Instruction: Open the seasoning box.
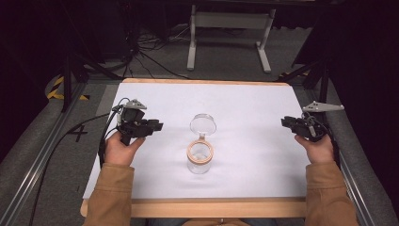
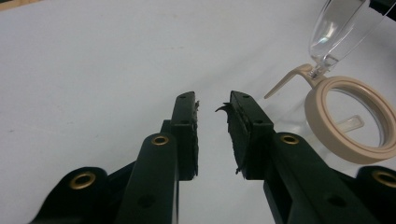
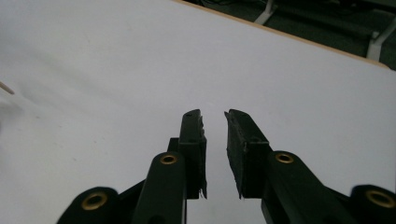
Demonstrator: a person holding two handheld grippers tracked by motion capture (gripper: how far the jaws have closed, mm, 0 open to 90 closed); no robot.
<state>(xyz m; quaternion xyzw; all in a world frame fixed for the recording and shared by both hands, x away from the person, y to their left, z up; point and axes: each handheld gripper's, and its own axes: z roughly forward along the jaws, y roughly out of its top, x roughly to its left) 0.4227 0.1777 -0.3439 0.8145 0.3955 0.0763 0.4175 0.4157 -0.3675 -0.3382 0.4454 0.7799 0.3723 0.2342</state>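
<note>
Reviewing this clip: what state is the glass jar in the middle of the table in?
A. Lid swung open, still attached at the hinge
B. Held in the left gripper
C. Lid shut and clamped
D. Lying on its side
A: the jar stands upright with its beige ring exposed, and the clear lid is tipped back behind it on the hinge; both the left gripper and the right gripper are apart from it.

A white sheet covers the desk [image 1: 155, 188], whose wooden edge shows at front and back. Beyond it, grey carpet floor [image 1: 226, 73] carries a white metal frame stand [image 1: 230, 28] and loose black cables [image 1: 146, 52]. Yellow-black hazard tape [image 1: 56, 87] marks the left floor.
</note>
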